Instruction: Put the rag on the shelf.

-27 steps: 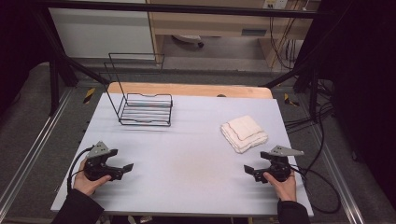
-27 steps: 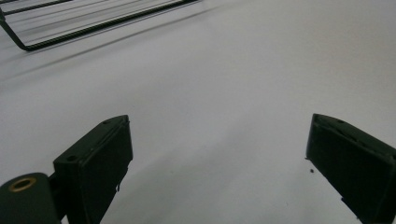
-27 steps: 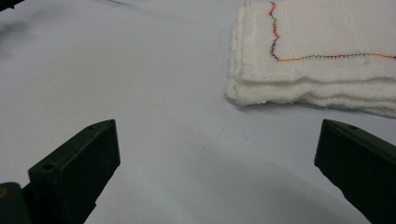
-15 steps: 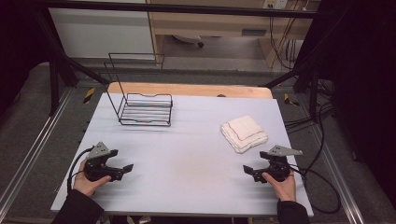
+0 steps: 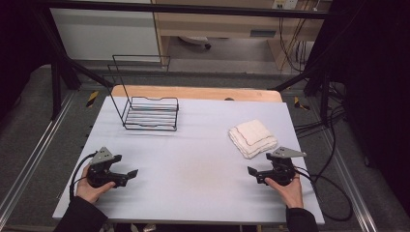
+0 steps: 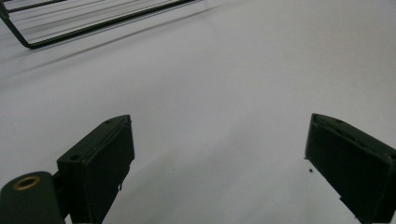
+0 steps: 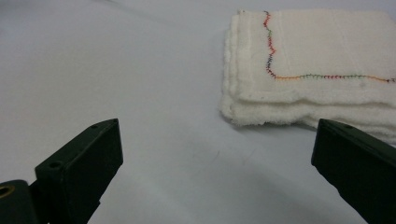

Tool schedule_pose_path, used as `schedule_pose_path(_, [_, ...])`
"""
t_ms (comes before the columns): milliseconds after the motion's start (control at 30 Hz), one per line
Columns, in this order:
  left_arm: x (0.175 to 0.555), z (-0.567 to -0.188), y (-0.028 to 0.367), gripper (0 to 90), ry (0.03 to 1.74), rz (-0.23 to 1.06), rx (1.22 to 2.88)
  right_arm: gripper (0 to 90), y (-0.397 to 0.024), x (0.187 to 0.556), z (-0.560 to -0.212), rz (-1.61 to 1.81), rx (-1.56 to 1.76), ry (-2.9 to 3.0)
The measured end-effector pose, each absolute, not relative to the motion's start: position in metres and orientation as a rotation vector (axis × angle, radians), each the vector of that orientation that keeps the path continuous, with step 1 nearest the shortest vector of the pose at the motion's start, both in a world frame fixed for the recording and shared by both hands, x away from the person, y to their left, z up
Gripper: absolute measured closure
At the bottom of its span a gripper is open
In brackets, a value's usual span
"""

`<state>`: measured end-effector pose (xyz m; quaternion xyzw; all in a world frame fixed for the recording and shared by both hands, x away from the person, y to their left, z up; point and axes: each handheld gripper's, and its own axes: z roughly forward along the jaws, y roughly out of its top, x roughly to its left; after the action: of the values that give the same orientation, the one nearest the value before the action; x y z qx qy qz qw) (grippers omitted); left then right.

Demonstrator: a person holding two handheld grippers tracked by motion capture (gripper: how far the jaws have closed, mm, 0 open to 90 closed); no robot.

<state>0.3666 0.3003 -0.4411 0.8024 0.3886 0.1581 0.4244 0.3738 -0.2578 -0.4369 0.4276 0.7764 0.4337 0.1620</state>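
A folded white towel (image 5: 252,137) with coloured stitching lies on the right half of the pale table (image 5: 193,164). In the right gripper view the towel (image 7: 313,70) sits ahead and to the right of the jaws. My right gripper (image 5: 255,174) rests low near the front right, open, nothing between its jaws, just short of the towel. A black wire rack (image 5: 147,108) stands at the back left. My left gripper (image 5: 129,176) rests at the front left, open and empty, pointing right. The rack's base (image 6: 84,21) shows far ahead in the left gripper view.
A wooden board (image 5: 193,93) edges the table's far side. Black frame posts (image 5: 58,58) and floor rails flank the table. Cables (image 5: 329,145) trail off to the right. Bare table surface lies between the two grippers.
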Motion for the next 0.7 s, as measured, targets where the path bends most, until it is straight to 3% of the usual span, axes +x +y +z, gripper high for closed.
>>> schedule_pose_path(200, [0.367, -0.441, 0.3, 8.1, 0.974, 0.398, 2.008, 10.2, -0.247, 0.387, -0.436, 1.165, 1.205, 2.223])
schedule_pose_path(700, [0.366, -0.441, 0.301, 9.1, 0.972, 0.404, 2.013, 42.7, -0.226, 0.431, -0.443, 1.0, 1.193, 2.264])
